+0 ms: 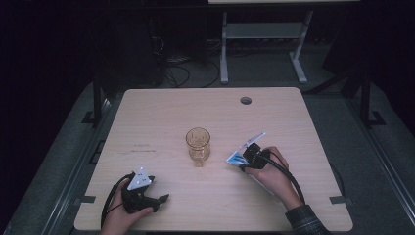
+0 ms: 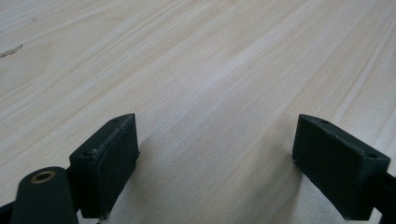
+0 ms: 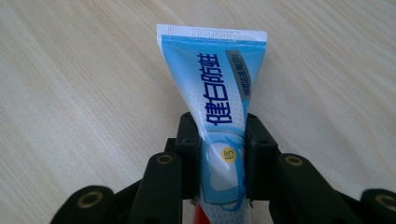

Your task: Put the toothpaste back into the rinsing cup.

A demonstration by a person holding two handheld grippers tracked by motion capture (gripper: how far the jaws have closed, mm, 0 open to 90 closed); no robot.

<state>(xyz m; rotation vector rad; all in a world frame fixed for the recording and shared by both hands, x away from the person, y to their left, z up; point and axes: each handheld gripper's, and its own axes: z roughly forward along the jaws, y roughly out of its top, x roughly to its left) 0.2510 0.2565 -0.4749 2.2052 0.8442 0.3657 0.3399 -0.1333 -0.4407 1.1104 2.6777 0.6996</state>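
The right gripper (image 3: 217, 158) is clamped across the toothpaste tube (image 3: 219, 93), crimped end forward, just right of the glass cup (image 1: 198, 145) mid-tabletop (image 1: 161, 107), probably bound for it. The left gripper (image 2: 217, 158) rests spread near the front-left corner.

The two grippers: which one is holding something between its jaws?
The right gripper: its jaws clamp a blue toothpaste tube. The left gripper has its jaws wide apart over bare table.

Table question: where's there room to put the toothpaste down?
Bare wood lies behind the glass up to the cable hole, and along the table's left side. It is crowded between the glass and the right gripper holding the toothpaste tube.
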